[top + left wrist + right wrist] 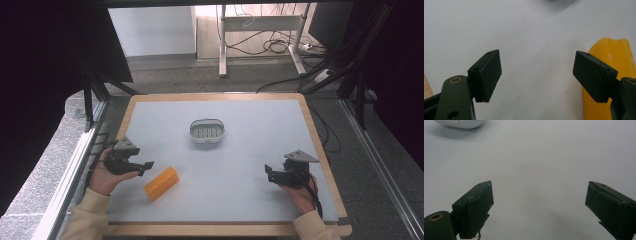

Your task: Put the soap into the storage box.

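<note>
1. On the grey table top, lower left: yellow block lies flat, long axis diagonal, well short of the white basket at the centre.
2. Left gripper sits just left of the block, jaws spread wide, nothing between them. In the left gripper view the block shows behind the right-hand jaw (outside the gap, contact unclear).
3. Right gripper is at the lower right, well apart from block and basket, jaws also spread, bare table between them.
4. Right gripper view catches the basket's white rim at top left, far off.
5. Both hands grip from the table's near edge, sleeves cream.
</note>
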`<state>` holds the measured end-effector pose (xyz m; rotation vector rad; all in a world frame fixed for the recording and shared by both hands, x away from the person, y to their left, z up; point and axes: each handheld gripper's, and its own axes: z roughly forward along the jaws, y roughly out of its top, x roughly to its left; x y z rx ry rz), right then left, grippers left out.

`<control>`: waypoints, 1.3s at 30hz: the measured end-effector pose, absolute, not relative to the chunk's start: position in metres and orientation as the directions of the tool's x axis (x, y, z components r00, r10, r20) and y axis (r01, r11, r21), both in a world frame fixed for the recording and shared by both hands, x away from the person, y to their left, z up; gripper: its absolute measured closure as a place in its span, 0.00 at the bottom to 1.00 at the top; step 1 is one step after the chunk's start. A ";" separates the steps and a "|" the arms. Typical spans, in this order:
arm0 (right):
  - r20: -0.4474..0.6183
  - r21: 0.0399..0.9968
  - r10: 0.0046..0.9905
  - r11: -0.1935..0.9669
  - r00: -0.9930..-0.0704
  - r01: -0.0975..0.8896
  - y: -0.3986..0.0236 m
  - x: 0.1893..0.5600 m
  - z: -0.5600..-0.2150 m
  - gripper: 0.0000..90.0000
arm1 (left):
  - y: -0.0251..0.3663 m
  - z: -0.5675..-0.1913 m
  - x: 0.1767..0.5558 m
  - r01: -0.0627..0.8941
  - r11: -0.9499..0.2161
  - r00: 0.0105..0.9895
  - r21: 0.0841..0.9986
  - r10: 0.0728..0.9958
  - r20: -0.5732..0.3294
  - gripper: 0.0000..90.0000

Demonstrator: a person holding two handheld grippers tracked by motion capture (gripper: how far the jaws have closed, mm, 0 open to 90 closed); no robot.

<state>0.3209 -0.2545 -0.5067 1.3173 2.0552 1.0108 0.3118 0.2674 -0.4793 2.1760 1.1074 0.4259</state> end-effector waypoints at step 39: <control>-0.033 0.809 0.900 0.280 -0.436 0.517 -0.257 0.313 -0.507 0.14 | 0.263 -0.450 0.293 0.575 -0.455 0.648 0.680 0.761 -0.038 0.32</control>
